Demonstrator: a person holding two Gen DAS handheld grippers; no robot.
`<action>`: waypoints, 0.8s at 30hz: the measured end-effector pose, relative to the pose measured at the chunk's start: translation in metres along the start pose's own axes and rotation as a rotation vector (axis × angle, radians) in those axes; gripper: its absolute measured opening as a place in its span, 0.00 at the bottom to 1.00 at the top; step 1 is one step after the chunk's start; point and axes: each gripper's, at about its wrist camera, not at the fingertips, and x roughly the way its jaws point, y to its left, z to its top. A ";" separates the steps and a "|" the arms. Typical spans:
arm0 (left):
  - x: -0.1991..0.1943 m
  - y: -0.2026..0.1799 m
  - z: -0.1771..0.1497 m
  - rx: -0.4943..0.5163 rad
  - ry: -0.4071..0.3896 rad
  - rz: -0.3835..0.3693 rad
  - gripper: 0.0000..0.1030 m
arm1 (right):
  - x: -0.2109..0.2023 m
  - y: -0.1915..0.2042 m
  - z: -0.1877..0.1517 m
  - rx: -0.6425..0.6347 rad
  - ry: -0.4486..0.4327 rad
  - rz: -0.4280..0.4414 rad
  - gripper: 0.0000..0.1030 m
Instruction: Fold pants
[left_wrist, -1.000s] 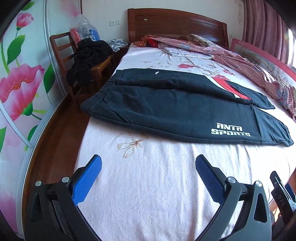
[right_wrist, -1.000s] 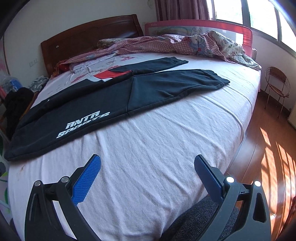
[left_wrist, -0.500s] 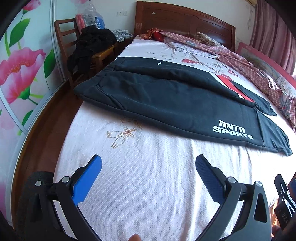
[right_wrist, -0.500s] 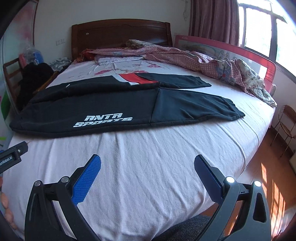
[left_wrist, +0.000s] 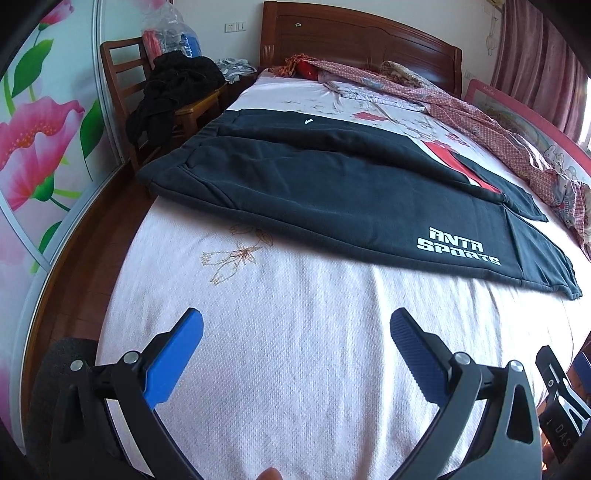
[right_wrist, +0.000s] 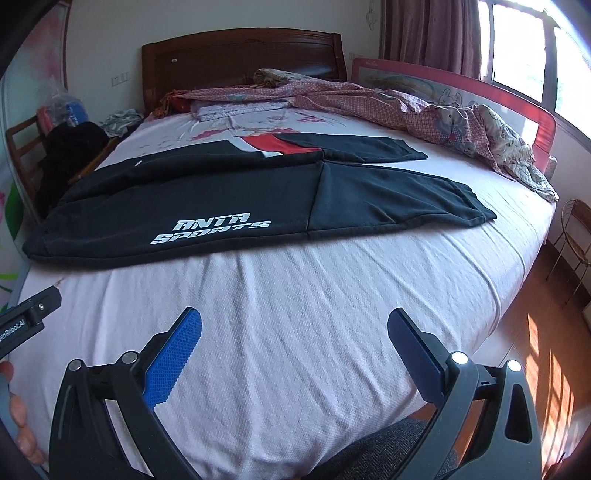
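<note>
Black pants with a white "ANTA SPORTS" print and a red patch lie spread flat across the bed, waistband at the left edge, both legs running right. They also show in the right wrist view. My left gripper is open and empty, hovering over bare sheet in front of the pants. My right gripper is open and empty, also short of the pants over bare sheet.
The white sheet covers the bed. A pink checked quilt is bunched along the far right by a red bed rail. A wooden chair with dark clothes stands left of the bed. The wooden headboard is at the back.
Both grippers swung their view: the left one turned a little towards the waistband side, the right one turned left so the whole pants face it. Jaws stayed open.
</note>
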 end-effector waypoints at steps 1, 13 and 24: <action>0.000 0.001 0.000 -0.004 0.002 -0.005 0.98 | 0.000 0.000 0.000 0.002 -0.001 0.001 0.97; -0.002 0.005 0.005 -0.007 0.010 -0.005 0.98 | 0.001 -0.001 0.000 0.006 0.004 0.002 0.97; -0.003 0.004 0.006 0.002 0.014 -0.015 0.98 | 0.002 0.000 0.000 0.004 0.011 0.002 0.97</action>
